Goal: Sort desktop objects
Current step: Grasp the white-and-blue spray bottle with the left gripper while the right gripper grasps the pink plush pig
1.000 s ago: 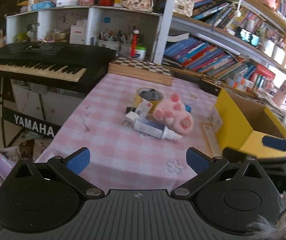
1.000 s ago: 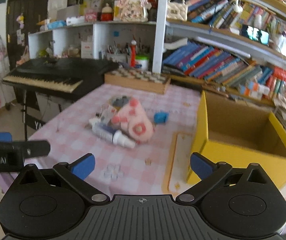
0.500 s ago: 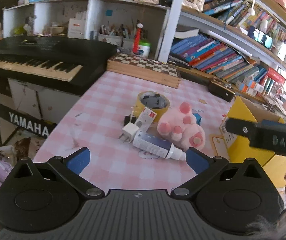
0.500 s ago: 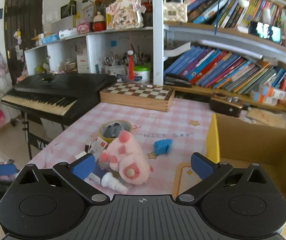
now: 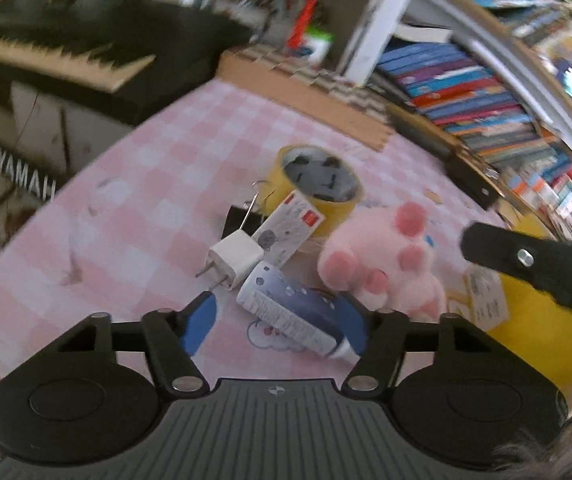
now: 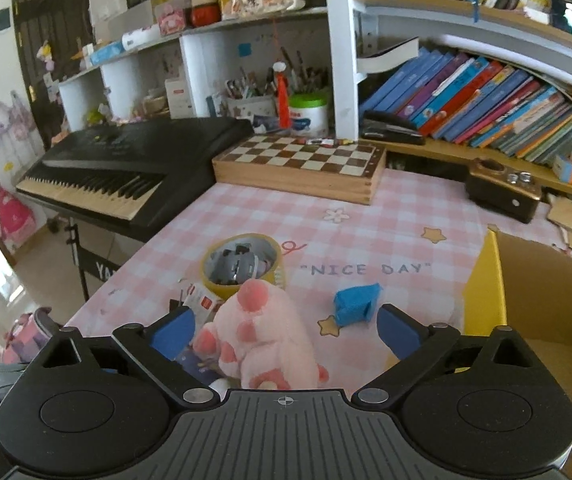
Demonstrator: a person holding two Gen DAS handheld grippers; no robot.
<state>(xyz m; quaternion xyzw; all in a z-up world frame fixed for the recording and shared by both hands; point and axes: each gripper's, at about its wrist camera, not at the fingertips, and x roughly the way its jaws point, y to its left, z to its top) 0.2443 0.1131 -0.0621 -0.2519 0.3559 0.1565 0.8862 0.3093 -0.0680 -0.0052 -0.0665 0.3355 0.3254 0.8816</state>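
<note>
The yellow box [image 6: 481, 292] waits open at the table's [image 6: 365, 236] right side, nothing sorted into it yet. The right gripper [image 6: 282, 330] has come in over the pink plush toy [image 6: 258, 336], jaws wide, holding nothing. The left gripper [image 5: 278, 320] has just been closing around the blue-and-white tube [image 5: 289, 308], pads not visibly pressing, so a pickup looks imminent.

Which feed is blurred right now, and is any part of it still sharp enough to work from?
Left wrist view: motion blur smears the shelves and keyboard; the tube, charger and left gripper stay readable. Right wrist view: sharp throughout, with fisheye bending of the shelves and bright daylight at the left edge; plush and right gripper clear.
</note>
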